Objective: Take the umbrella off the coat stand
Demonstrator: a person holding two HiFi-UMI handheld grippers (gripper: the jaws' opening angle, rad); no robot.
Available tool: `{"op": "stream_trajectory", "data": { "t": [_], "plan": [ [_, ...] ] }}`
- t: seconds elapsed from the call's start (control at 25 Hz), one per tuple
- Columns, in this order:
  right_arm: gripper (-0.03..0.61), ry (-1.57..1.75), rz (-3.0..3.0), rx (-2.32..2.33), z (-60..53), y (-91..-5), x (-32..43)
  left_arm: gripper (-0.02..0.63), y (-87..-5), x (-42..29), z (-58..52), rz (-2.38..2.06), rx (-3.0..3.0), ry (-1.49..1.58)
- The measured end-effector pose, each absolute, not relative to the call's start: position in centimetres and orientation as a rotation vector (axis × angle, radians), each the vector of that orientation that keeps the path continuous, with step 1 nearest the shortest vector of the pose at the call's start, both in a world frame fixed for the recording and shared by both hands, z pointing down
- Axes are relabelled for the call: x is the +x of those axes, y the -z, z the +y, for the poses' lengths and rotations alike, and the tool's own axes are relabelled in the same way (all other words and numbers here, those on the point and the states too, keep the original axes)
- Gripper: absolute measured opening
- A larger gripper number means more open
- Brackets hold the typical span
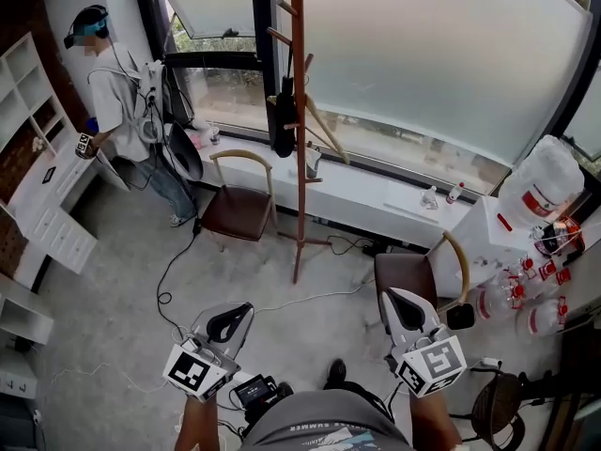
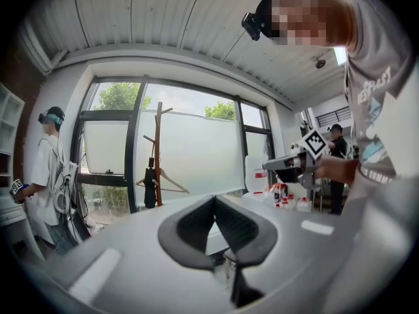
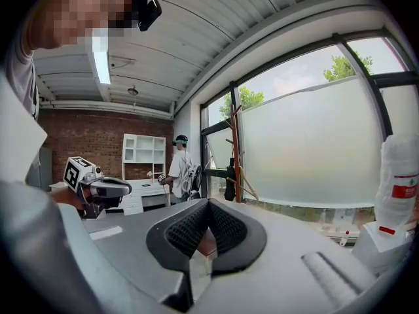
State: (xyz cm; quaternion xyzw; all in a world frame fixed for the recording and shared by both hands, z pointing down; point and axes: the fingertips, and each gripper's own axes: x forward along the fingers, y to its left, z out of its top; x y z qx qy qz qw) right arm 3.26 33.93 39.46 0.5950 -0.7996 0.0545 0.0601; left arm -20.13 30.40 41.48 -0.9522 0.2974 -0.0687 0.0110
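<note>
Left gripper view: left gripper (image 2: 215, 198) has its jaws together, pads meeting at the tips, nothing between them. Right gripper view gives the same for the right gripper (image 3: 208, 203): jaws closed, empty. Both are held low and about level, side by side, pointing across the floor toward the window. Umbrella (image 1: 284, 120), black and folded, hangs from an upper peg of the coat stand (image 1: 299, 139), touching the pole, with its long axis vertical and parallel to it. A wooden hanger (image 1: 324, 130) hangs on the pole's other side. Both grippers are well apart from the stand, with open floor between. In the head view the pole rises between the two grippers, somewhat closer to the left one, and the umbrella sits on the pole's left side. From the left jaws it lies ahead and off to the left; from the right jaws it lies nearly straight ahead, just right of centre. Judgement: approach step, no grasp begun; either gripper must open before reaching. The left hand looks marginally nearer, and its side is clear of the hanger. A chair (image 1: 239, 209) stands left of the stand's base, and another person (image 1: 117, 92) stands at far left.
</note>
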Motion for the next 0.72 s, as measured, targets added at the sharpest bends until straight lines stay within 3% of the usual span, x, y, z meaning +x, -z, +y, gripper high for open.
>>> {"op": "stream_trajectory", "data": {
  "t": [0.72],
  "plan": [
    [0.002, -0.168, -2.573, 1.569, 25.2, -40.9, 9.1, 0.002, -41.3, -14.2, 25.6, 1.191, -2.859, 0.231]
  ]
}}
